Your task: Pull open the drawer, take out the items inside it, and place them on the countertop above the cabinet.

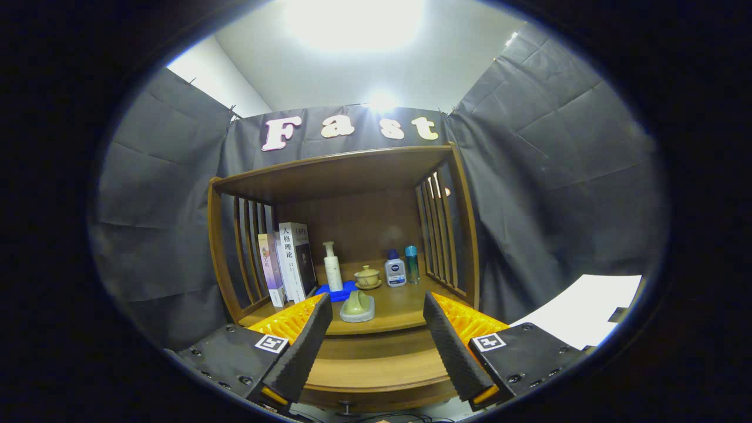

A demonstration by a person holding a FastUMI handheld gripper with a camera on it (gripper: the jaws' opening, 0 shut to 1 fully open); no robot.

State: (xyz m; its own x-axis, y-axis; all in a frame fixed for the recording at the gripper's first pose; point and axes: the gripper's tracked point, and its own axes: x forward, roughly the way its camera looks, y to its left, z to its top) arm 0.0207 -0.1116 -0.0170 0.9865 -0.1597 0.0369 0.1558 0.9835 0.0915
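I'm holding the gripper (pixel 377 329) with fingers spread wide, gripping nothing, facing the cabinet (pixel 343 247); its drawer (pixel 376 385) (knob (pixel 346 406) low between them) is sitting closed below the countertop (pixel 399 311).

The drawer (pixel 376 395) sits at the bottom of the wooden cabinet (pixel 346 176), just below the countertop surface (pixel 399 314). Its front is plain brown wood, the same tone as the frame around it, and a small dark knob (pixel 346 405) sticks out from the middle of its lower edge. It looks pushed in, so whatever lies inside cannot be seen. The claw (pixel 376 341) hangs in front of it, fingers spread wide apart and holding nothing.
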